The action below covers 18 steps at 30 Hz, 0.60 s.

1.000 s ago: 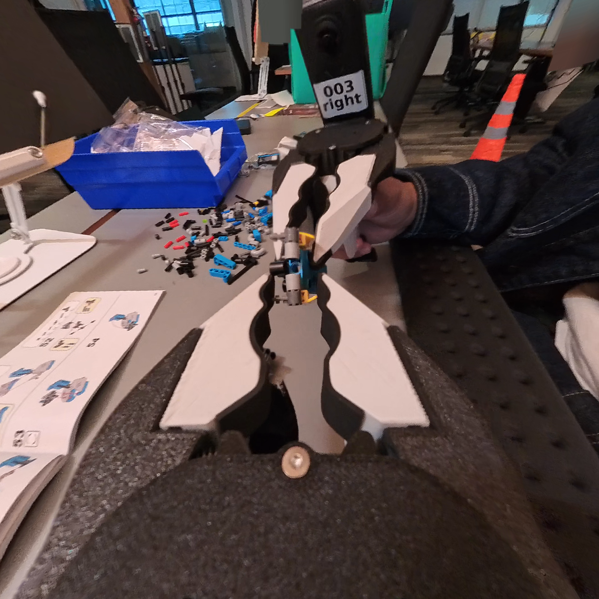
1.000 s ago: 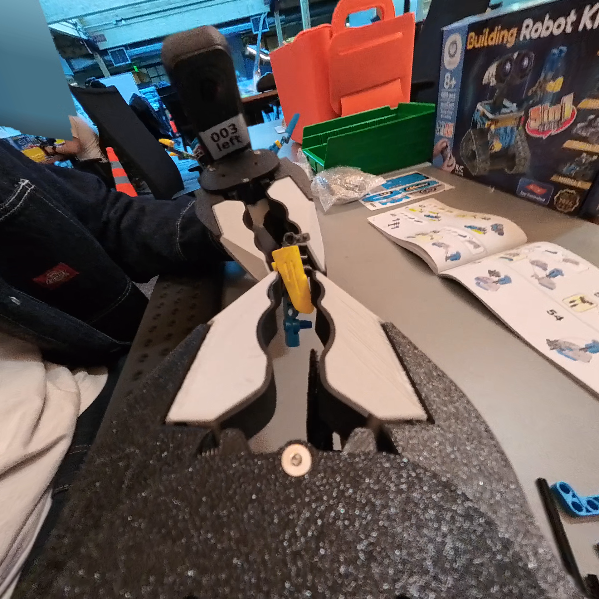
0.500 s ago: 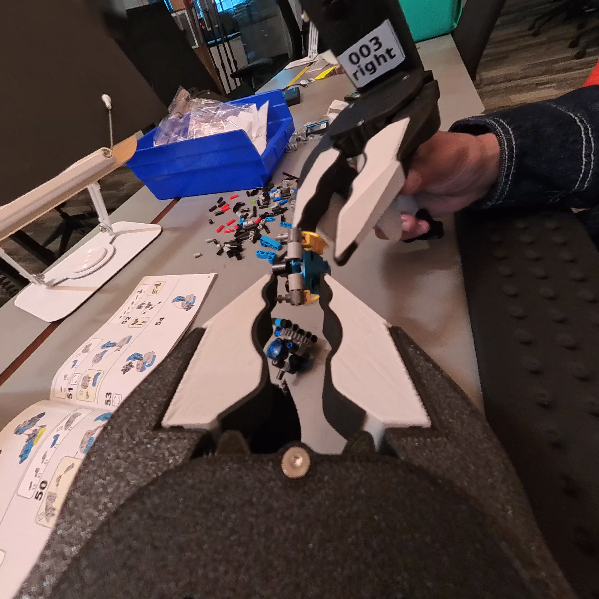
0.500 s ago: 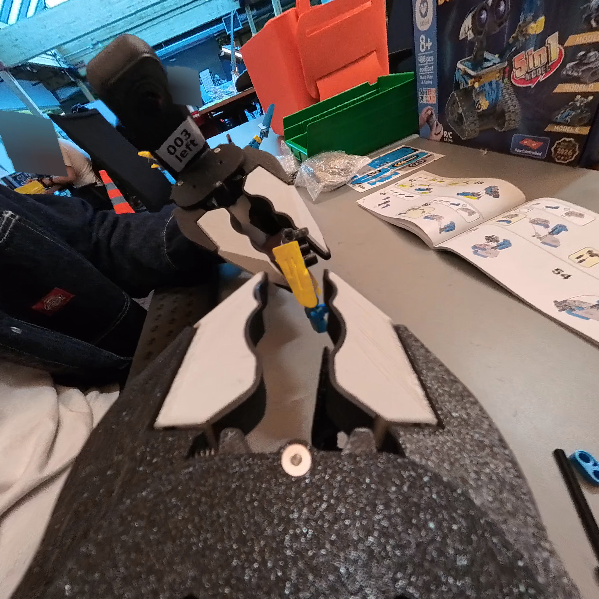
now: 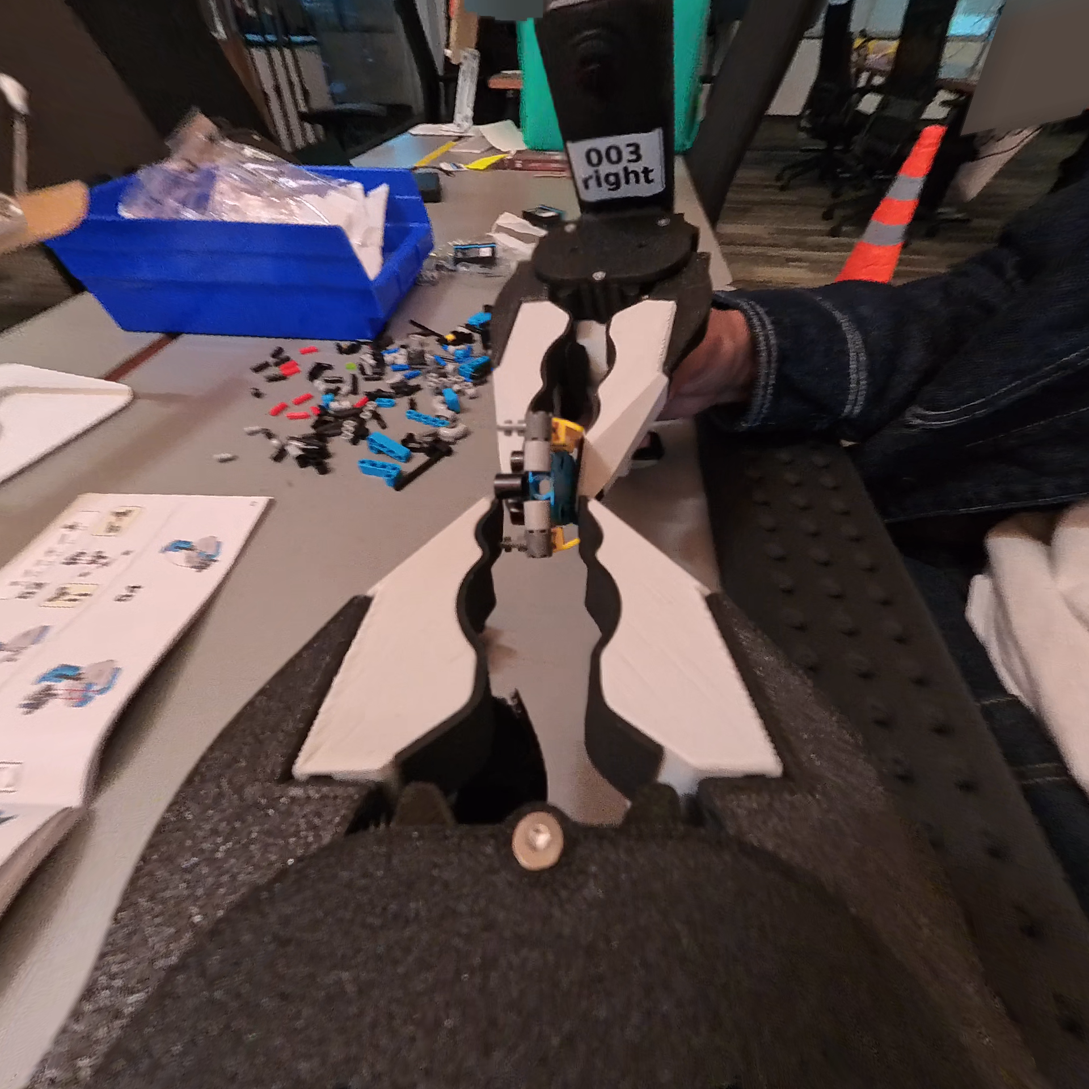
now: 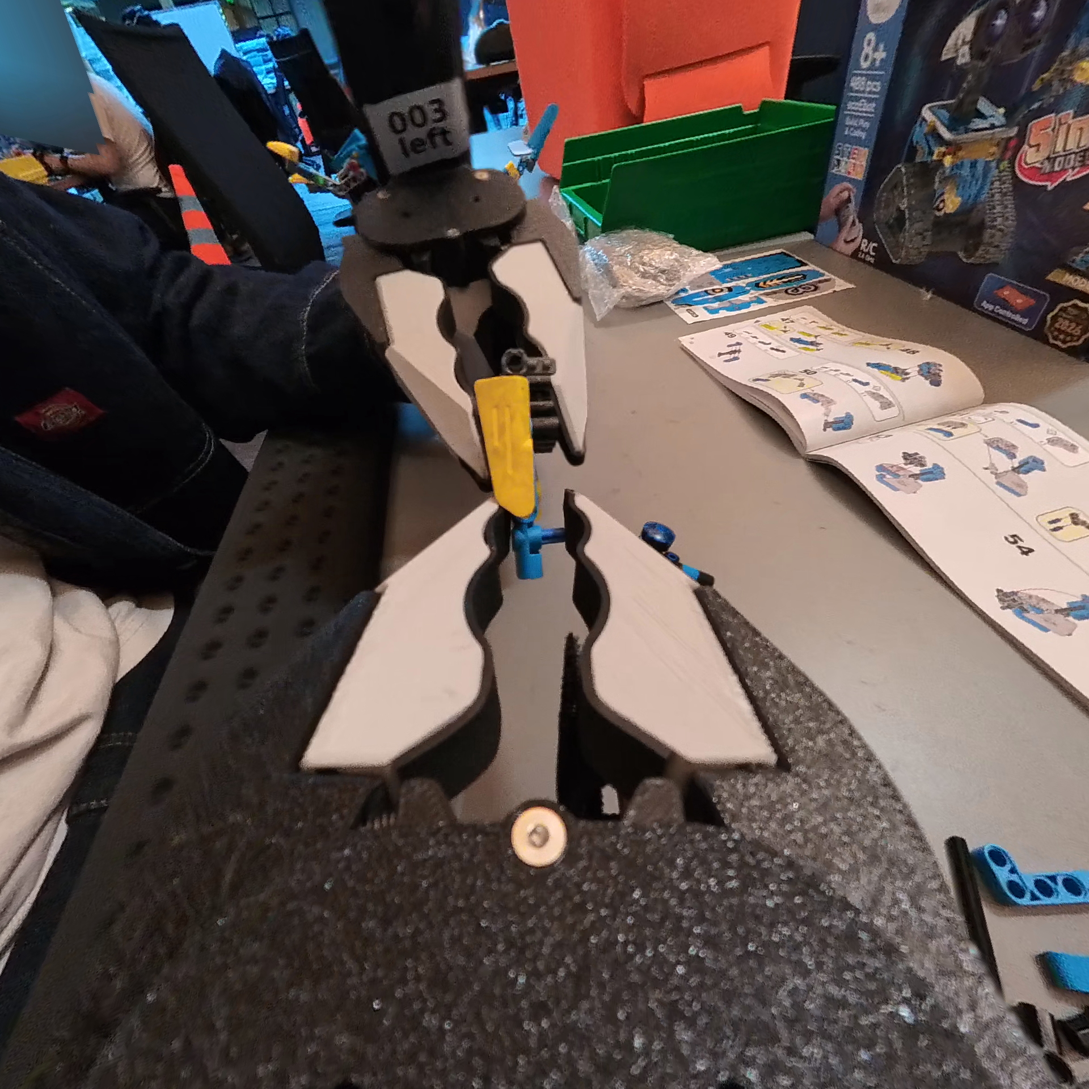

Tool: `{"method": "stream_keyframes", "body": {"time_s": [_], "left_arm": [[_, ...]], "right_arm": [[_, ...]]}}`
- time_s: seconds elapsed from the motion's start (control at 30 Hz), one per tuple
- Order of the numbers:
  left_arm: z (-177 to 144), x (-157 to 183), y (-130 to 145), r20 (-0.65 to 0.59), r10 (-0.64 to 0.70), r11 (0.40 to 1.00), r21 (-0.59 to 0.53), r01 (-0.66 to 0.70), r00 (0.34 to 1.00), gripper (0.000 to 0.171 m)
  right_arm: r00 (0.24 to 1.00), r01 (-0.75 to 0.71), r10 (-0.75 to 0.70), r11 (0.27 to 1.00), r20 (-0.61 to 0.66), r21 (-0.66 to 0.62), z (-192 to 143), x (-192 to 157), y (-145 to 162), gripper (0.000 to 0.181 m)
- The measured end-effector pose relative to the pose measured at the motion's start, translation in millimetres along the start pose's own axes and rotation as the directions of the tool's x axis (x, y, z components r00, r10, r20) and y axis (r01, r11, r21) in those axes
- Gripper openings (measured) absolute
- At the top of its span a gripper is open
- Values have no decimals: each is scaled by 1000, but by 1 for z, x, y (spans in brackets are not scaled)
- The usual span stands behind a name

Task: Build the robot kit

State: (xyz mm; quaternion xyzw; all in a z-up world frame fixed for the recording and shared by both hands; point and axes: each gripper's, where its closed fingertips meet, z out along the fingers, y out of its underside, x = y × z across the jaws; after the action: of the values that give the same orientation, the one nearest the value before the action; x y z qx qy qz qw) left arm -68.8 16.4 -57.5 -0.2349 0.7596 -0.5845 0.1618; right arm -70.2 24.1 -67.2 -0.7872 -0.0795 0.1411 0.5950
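Open room: the grey surface (image 5: 330, 530) is bare beneath the tongs and along its near edge, where a black perforated mat (image 5: 825, 589) adjoins it.

Pose: both tongs are raised above the near edge, tips facing each other and level. The left tongs (image 5: 536, 512) are closed on the small brick assembly (image 5: 545, 483) (grey, blue and yellow parts, held upright). The right tongs (image 6: 533, 512) stand narrowly parted around the assembly's blue connector. Its pin spans the gap, but whether the fingers press on it cannot be told. A hand (image 5: 707, 377) in a dark denim sleeve holds the right unit from the mat side.

Surroundings:
- A scatter of loose parts (image 5: 377, 412) lies toward the far side, in front of a blue bin (image 5: 236, 277) holding clear bags.
- An open instruction booklet (image 6: 884, 442) lies beside the tongs, away from the mat.
- Beyond the booklet are a sticker sheet (image 6: 760, 286), a crumpled plastic bag (image 6: 636, 265), a green bin (image 6: 707, 177) and the kit box (image 6: 972, 147).
- A small blue round piece (image 6: 657, 536) lies just beside the right tongs' outer finger.
- A blue angled beam (image 6: 1025, 884) lies near the unit's body.
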Motion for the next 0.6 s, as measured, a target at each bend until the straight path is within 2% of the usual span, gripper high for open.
{"method": "stream_keyframes", "body": {"time_s": [0.2, 0.37, 0.43, 0.5, 0.57, 0.6], "left_arm": [[-2, 10, 2, -100, -75, 997, -6, 75, 992, 25], [-2, 10, 2, -100, -59, 998, -2, 59, 993, 25], [-1, 9, 8, -94, -54, 998, -32, 51, 994, 25], [-2, -2, 21, -41, -30, 995, -101, 26, 999, 30], [-7, -17, 35, 13, -16, 986, -168, 18, 1000, 44], [-10, -27, 42, 52, -9, 980, -196, 19, 999, 45]], "right_arm": [[999, -10, 10, 1000, 51, -6, 0, -8, 1, 16], [998, -27, 27, 1000, 59, -4, 1, -8, 2, 16], [998, -25, 27, 999, 55, -26, 1, -7, 5, 16], [1000, -4, 6, 995, 20, -96, 0, 0, 17, 16], [1000, 11, -14, 976, -12, -219, -5, 8, 39, 16], [999, 15, -26, 956, -34, -294, -8, 13, 53, 16]]}}
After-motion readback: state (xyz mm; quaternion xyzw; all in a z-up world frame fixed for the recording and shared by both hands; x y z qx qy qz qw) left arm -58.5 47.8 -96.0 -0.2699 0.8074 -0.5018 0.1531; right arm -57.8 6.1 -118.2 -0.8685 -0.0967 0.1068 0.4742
